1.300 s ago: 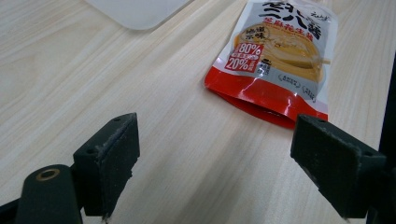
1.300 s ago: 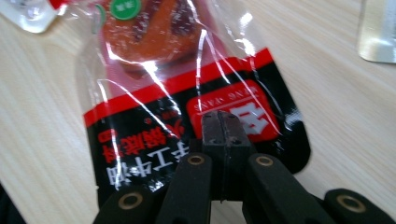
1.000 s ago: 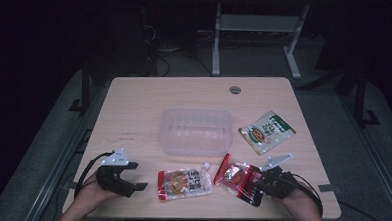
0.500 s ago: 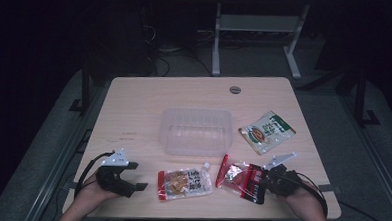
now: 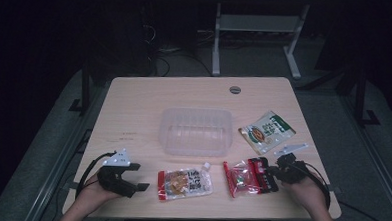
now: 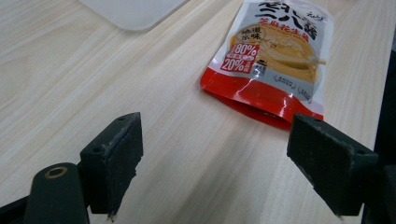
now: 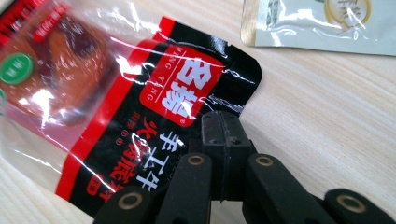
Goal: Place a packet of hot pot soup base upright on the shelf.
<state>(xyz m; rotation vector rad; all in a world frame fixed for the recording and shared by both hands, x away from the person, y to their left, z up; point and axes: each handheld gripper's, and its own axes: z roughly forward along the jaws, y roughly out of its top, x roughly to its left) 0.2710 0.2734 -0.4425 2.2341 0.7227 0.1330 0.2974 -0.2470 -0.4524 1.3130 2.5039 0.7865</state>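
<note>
Two grippers I operate: right gripper [image 7: 223, 122] clenched on the red-and-black plastic snack packet [image 7: 140, 116], left gripper [image 6: 219, 163] released beside the near orange foil pouch [image 6: 273, 60].

Before us the table [image 5: 134, 113] lay open along its far edge and down its left side, wide lanes of bare wood. A clear plastic tray [image 5: 196, 131] blocked the centre. Our left gripper [image 5: 131, 180], jaws apart over bare wood, faced the orange-and-red pouch [image 5: 185, 182] just beside it. On the right, passage was tighter: the red-and-black packet [image 5: 248, 176] lay against our right gripper [image 5: 274, 170], its jaws pressed together, and the green-and-white sachet [image 5: 266, 131] sat near it beyond, with a narrow strip of wood between them.
</note>
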